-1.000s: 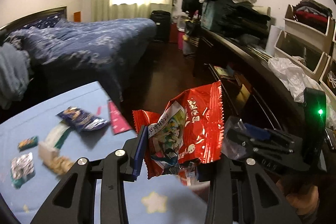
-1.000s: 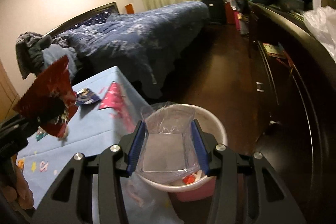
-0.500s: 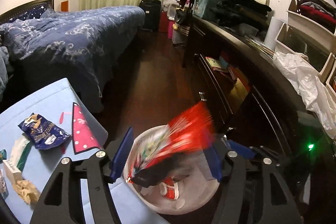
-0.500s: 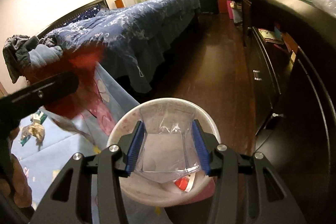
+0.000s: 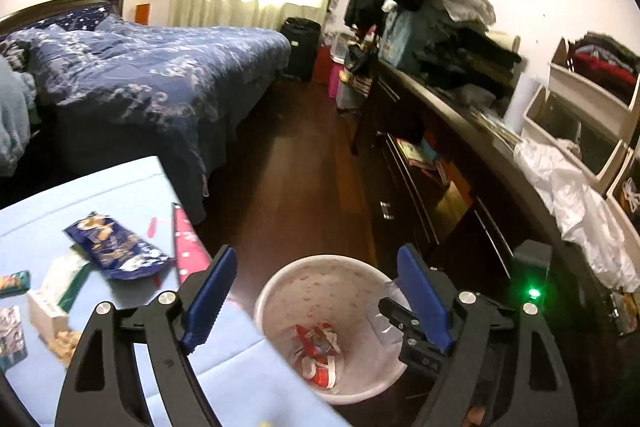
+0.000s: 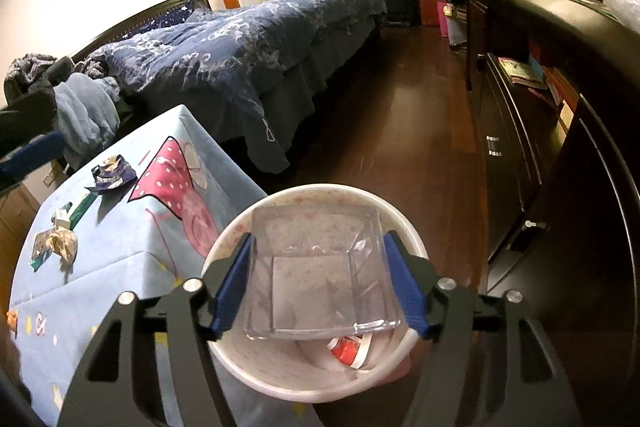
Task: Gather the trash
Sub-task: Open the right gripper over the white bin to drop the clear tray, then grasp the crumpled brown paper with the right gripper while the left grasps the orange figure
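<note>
Left gripper (image 5: 314, 301) jaws are opening, empty; red wrapper (image 5: 318, 345) lies in bin (image 5: 280, 291) below. Right gripper (image 6: 318, 287) jaws are opening around clear tray (image 6: 320, 275) above bin.

Small wrappers (image 5: 12, 283) at the left edge of the left wrist view are cut off and blurred, their print unreadable. In the right wrist view a clear plastic tray (image 6: 320, 279) covers most of the bin's (image 6: 240, 367) contents; only a corner of a red wrapper (image 6: 346, 347) shows beneath it.
</note>
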The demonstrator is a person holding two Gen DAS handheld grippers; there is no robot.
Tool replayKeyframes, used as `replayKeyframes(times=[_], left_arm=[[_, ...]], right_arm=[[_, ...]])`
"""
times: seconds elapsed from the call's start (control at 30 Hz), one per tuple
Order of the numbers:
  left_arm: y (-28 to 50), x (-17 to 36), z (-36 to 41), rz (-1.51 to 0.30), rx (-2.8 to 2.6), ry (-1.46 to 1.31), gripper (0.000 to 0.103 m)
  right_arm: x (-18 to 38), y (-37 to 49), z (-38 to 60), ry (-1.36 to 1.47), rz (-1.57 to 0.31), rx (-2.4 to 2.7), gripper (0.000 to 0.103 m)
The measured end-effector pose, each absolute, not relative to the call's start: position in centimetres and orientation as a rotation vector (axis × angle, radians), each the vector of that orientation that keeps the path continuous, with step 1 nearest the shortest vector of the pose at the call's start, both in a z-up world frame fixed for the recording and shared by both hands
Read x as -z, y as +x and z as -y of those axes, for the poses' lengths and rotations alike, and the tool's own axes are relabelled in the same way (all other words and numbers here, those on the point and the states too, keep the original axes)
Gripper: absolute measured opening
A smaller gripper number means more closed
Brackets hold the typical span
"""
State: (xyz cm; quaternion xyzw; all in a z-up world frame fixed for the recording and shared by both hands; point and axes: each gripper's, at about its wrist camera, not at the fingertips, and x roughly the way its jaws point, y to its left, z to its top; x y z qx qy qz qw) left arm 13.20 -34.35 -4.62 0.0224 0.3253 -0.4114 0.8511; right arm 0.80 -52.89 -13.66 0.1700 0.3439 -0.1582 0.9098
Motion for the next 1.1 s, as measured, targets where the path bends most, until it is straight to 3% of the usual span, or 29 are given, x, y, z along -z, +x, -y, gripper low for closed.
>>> replayKeyframes(times=[0.23, 0.5, 0.6, 0.87, 1.1], left_arm=[[13.1, 2.9, 29.2, -0.649, 0.793, -0.003, 0.084], [12.1, 3.3, 20.6, -0.583, 0.534, 0.076, 0.098], [12.4, 4.1, 16.5, -0.603, 0.423, 0.079, 0.098], [13.5, 7.1, 8.3, -0.691, 0.231, 0.054, 0.099], [13.9, 8.2, 7.6, -0.710, 0.236, 0.059, 0.099]], right_arm=[[12.6, 1.2, 51.4, 0.334, -0.701, 0.322, 0.077], [8.3, 0.1, 46.1, 0.272, -0.625, 0.210, 0.086], [6.9, 0.5, 42.6, 0.207, -0.614, 0.158, 0.089], [6.4, 3.3, 33.7, 0.081, -0.656, 0.000, 0.089], [8.2, 7.0, 28.9, 0.004, -0.732, -0.067, 0.089]])
